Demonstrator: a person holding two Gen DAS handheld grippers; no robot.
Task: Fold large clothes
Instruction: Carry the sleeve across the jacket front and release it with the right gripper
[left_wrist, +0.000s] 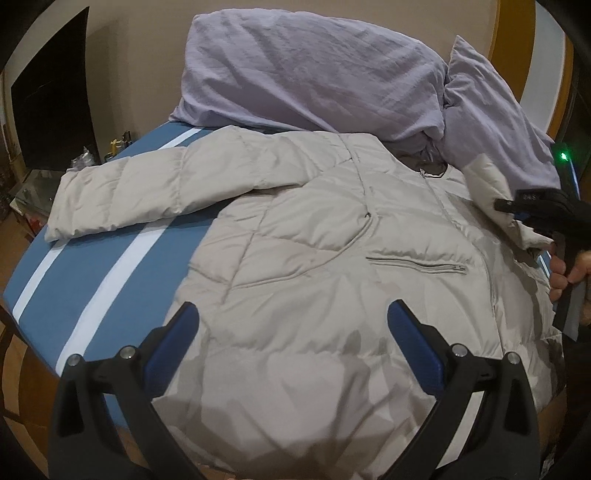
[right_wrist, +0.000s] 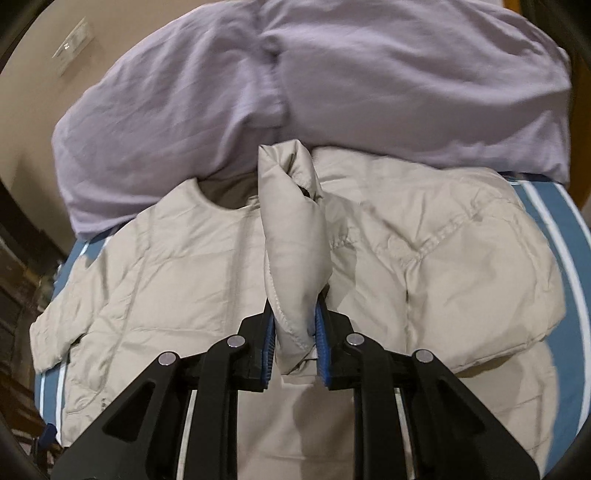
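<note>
A beige puffer jacket (left_wrist: 317, 266) lies front up on a blue bed with white stripes (left_wrist: 122, 266). Its left sleeve (left_wrist: 140, 192) lies stretched out to the left. My left gripper (left_wrist: 291, 325) is open and empty, hovering over the jacket's lower hem. My right gripper (right_wrist: 294, 332) is shut on the cuff of the right sleeve (right_wrist: 291, 236) and holds it lifted above the jacket's body (right_wrist: 177, 280). The right gripper also shows at the right edge of the left wrist view (left_wrist: 517, 208), with the sleeve in it.
A lilac duvet (left_wrist: 317, 70) is piled at the head of the bed, touching the jacket's collar; it also shows in the right wrist view (right_wrist: 332, 81). A dark screen (left_wrist: 51, 96) and a cluttered side table (left_wrist: 29, 192) stand to the left of the bed.
</note>
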